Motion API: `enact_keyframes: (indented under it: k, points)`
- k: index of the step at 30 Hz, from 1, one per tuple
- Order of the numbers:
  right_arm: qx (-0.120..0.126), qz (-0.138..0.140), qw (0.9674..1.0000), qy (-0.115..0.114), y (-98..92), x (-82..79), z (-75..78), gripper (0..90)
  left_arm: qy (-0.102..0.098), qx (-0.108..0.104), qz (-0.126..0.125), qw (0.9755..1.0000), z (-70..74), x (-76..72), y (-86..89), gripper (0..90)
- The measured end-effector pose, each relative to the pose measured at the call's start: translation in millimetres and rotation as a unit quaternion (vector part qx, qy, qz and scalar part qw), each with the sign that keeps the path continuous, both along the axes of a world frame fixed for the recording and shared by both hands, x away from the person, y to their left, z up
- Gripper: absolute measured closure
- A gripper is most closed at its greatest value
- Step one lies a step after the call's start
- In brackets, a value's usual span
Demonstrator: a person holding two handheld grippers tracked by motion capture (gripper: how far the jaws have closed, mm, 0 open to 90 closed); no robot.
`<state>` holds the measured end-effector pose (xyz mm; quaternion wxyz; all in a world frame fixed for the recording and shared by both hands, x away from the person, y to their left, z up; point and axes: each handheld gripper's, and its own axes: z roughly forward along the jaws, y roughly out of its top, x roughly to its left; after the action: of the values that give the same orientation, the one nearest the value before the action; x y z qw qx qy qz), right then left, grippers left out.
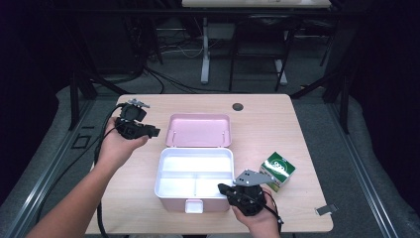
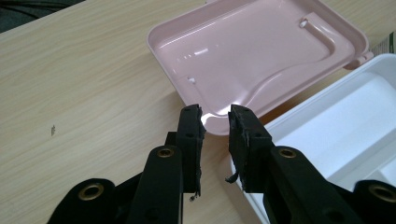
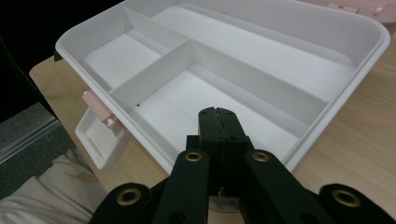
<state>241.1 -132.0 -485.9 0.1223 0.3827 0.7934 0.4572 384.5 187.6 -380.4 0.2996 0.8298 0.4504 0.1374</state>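
Nearest to the high camera, the right gripper [image 1: 224, 189] sits in the person's hand at the front right corner of the white box [image 1: 163, 171]. Its jaws are pressed together with nothing between them, and in the right gripper view the tips [image 3: 217, 113] hang just over the rim of the box, above the front right compartment. This box stands open in the middle of the wooden table [image 1: 277, 119], with three compartments and a small pink latch [image 1: 193, 205] at its front. The pink lid [image 1: 199, 130] lies flat behind it, inner side up. Over the table's left part, the left gripper [image 1: 155, 132] points at the lid's corner [image 2: 215, 125]; its jaws are slightly spread and hold nothing. Beside the box on the right stands a green and white carton [image 1: 278, 170].
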Motion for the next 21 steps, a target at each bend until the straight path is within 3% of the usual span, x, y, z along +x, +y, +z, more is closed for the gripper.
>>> enact_keyframes:
  k: [9,16,21]
  points:
    - [0.0,-0.003,1.0,-0.001,0.0,-0.3,0.1,90.0,0.018,0.029,-0.033,0.9989,-1.8,-8.9,1.0,71.7]
    - [0.0,-0.004,1.0,0.0,-1.0,-0.8,1.3,90.0,0.034,0.059,-0.06,0.9959,-4.2,-16.0,-2.2,70.3]
    - [-0.002,-0.003,1.0,0.0,-1.4,-1.0,2.7,88.4,0.051,0.084,-0.079,0.992,-7.9,-19.8,-7.4,69.2]
